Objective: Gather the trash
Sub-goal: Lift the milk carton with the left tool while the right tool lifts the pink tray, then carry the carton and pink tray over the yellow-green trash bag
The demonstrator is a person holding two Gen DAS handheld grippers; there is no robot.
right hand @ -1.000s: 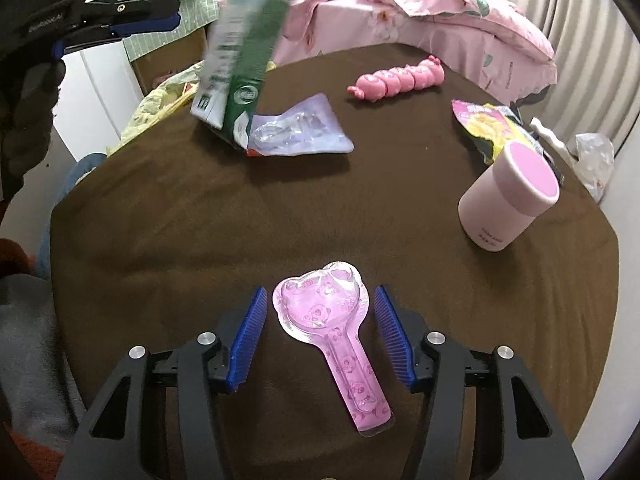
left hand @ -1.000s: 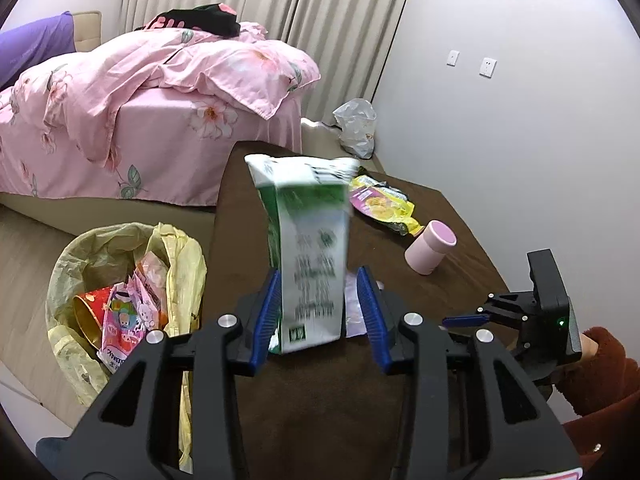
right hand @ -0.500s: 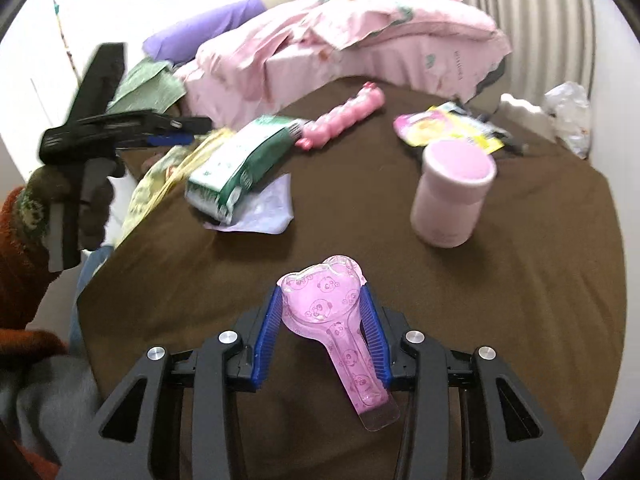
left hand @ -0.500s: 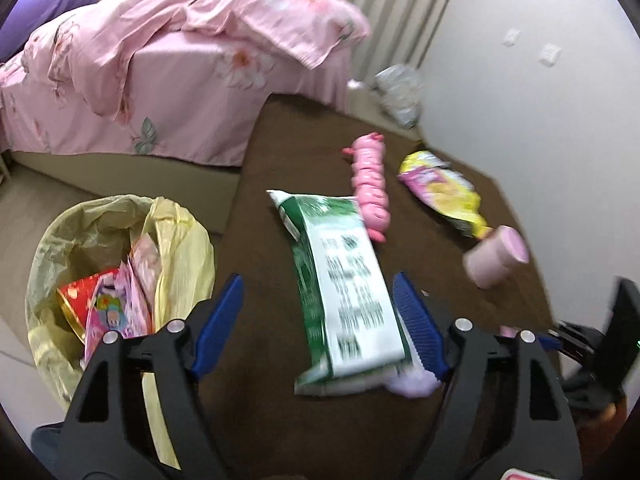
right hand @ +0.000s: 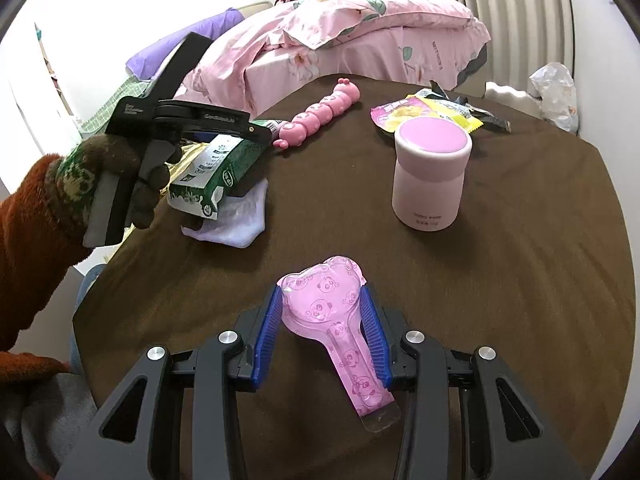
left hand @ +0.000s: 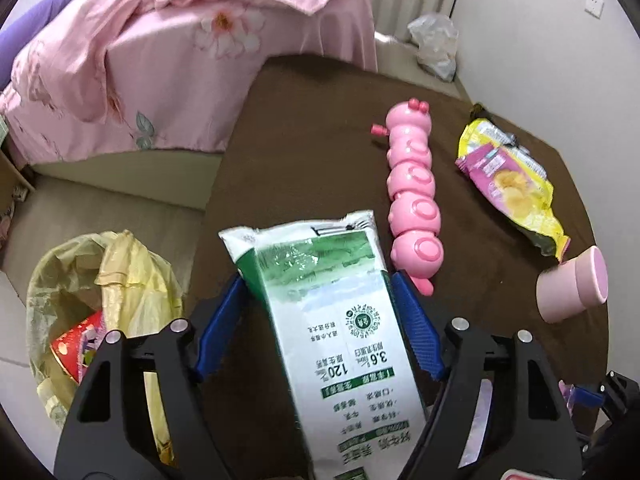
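While your left gripper (left hand: 318,328) straddles the carton (left hand: 340,344), jaws narrowing, not yet pressing, beside the caterpillar (left hand: 414,196), grip its stiff midsection; right gripper (right hand: 322,336) clamps a light, brittle blister (right hand: 328,304).

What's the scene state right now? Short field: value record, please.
left gripper: jaws closing around carton, pads not yet pressing
right gripper: shut on pink wrapper
table: cup upright, caterpillar toy, chip bag, clear wrapper under carton
bin: beside table, yellow liner, trash inside
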